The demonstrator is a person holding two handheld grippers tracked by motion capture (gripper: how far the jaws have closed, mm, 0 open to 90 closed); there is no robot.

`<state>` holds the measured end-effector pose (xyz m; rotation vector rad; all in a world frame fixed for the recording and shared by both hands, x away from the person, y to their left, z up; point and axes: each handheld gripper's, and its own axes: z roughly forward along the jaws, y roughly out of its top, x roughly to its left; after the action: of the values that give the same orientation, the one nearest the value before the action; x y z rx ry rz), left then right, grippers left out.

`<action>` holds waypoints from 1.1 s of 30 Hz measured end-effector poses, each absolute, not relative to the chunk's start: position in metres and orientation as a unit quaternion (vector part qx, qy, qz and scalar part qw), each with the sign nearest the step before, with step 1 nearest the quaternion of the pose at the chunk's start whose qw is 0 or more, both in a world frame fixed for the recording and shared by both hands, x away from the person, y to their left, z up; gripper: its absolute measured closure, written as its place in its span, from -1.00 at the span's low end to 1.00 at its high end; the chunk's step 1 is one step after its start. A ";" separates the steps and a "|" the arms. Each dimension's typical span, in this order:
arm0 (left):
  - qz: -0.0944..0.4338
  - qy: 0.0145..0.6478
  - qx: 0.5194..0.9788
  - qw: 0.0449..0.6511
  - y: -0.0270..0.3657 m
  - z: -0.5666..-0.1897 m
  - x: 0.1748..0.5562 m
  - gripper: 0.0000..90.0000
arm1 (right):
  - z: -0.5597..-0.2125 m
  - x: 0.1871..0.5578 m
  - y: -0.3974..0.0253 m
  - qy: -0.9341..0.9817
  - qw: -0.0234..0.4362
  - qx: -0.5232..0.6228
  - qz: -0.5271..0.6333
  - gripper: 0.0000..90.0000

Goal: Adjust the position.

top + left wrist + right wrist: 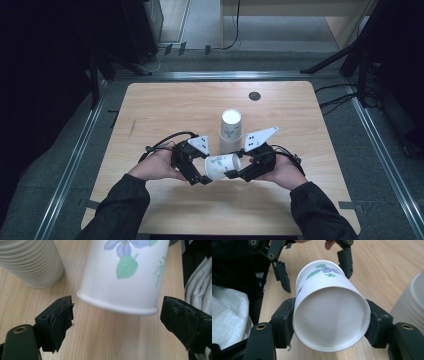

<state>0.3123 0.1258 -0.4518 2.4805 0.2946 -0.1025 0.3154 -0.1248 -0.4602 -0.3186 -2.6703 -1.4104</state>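
So the right gripper [231,173] has the flowered paper cup [223,165] clamped near its base, one jaw on each side, and the cup is lying on its side in the air just above the table [165,107], roughly mid-way across and toward the near edge. In the right gripper view you look straight at the cup's bottom. The left gripper [205,180] sits right at the cup's rim end with its jaws spread wide, one on each side of the rim and not touching it. Just behind, toward the far edge, a stack of ribbed white cups [231,131] stands upside down near the table's middle.
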 end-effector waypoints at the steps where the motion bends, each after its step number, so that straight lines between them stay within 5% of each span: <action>1: -0.039 0.112 0.942 0.315 0.126 -0.452 0.312 -0.74 | -0.459 0.316 -0.126 -0.876 0.049 -0.105 -0.468 -0.22; 15: -0.048 0.151 0.908 0.389 0.137 -0.460 0.308 -0.74 | -0.454 0.317 -0.134 -0.868 0.056 -0.103 -0.482 -0.22; 33: -0.065 0.122 0.895 0.425 0.129 -0.470 0.301 -0.68 | -0.458 0.318 -0.118 -0.864 0.100 -0.086 -0.485 -0.22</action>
<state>0.3009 0.1292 -0.4704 2.2378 0.3042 -0.1635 0.3182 -0.1175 -0.4582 -0.2555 -2.5560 -1.4346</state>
